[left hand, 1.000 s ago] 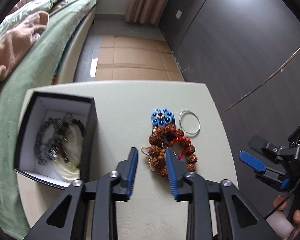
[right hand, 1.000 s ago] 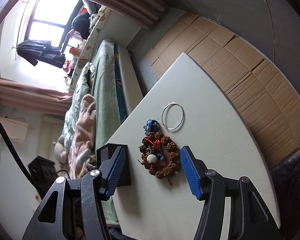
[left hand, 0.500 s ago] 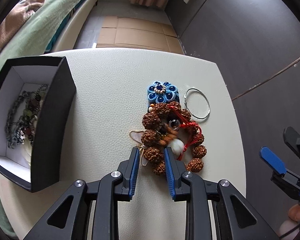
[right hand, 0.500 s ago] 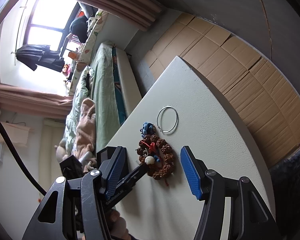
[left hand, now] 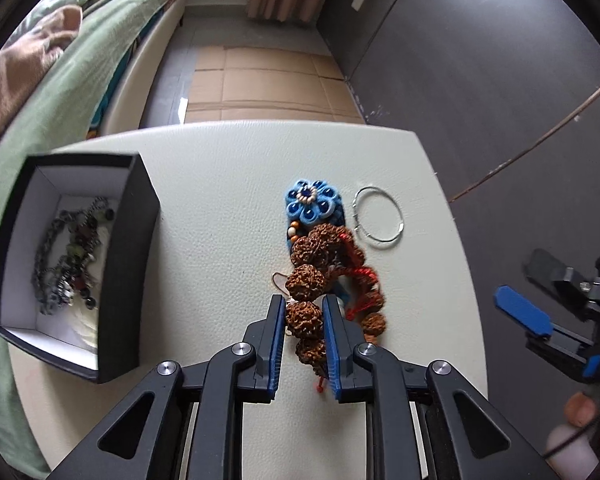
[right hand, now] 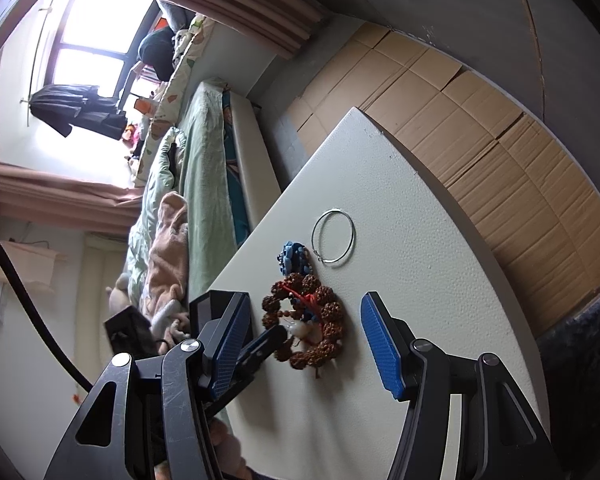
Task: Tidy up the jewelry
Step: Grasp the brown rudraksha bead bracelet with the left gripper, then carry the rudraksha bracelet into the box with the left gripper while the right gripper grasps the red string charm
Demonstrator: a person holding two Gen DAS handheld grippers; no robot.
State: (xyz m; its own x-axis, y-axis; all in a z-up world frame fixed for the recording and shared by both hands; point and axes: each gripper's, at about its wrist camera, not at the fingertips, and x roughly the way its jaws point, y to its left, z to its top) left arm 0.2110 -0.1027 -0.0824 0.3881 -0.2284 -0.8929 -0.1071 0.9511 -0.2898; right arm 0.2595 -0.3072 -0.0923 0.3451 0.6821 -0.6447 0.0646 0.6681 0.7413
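Left gripper pinching the seed-bead bracelet on the white table

The table (left hand: 228,168) fills mid-frame; the black box (left hand: 136,240), centre-left, likely awaits the bracelet (left hand: 306,280), with bare tabletop between. The left gripper (left hand: 302,320) clamps its near beads at lower centre. The right gripper (right hand: 306,336) hangs wide open. A wire hoop (left hand: 377,216) lies near the right edge.

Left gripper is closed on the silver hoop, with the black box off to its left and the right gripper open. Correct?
Not quite. In the left wrist view the left gripper is closed on the brown bead bracelet, not the silver hoop, which lies untouched beyond it. The black box is to its left and the right gripper is open.
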